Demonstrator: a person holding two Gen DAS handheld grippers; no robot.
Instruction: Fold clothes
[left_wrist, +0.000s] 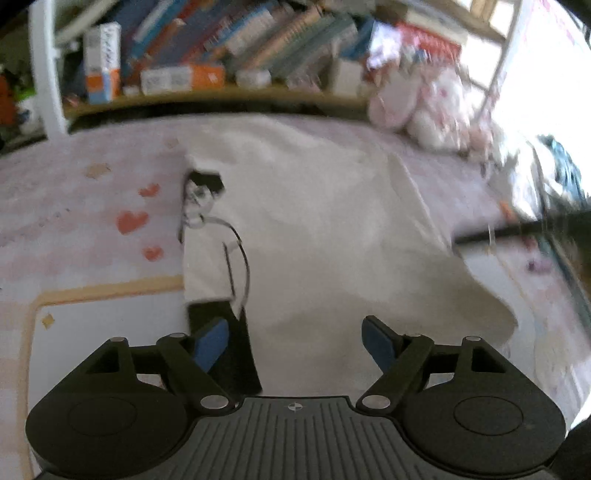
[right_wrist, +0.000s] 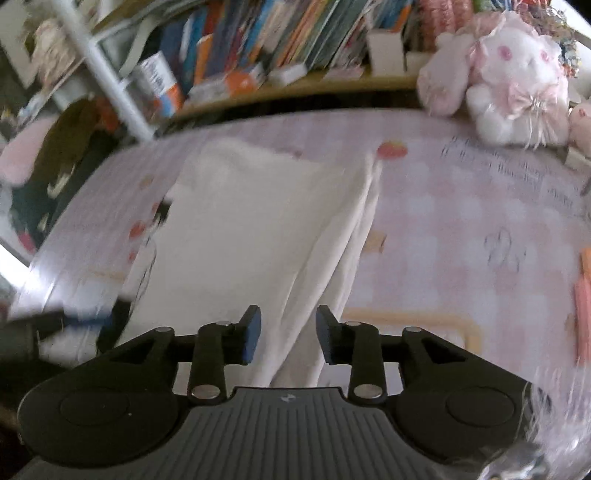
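A white T-shirt with a black line-drawn cartoon figure lies folded on the pink patterned tabletop. My left gripper hovers over the shirt's near edge. Its blue pads stand wide apart with nothing pressed between them. In the right wrist view the same shirt shows a long folded edge running toward the camera. My right gripper is over that fold, with its jaws partly apart and the cloth passing below the gap, not pinched. A blurred dark bar at the right is probably the right gripper.
A shelf of books runs along the back of the table. Pink and white plush toys sit at the back right. A white shelf post stands at the back left. A cream-bordered panel marks the near tabletop.
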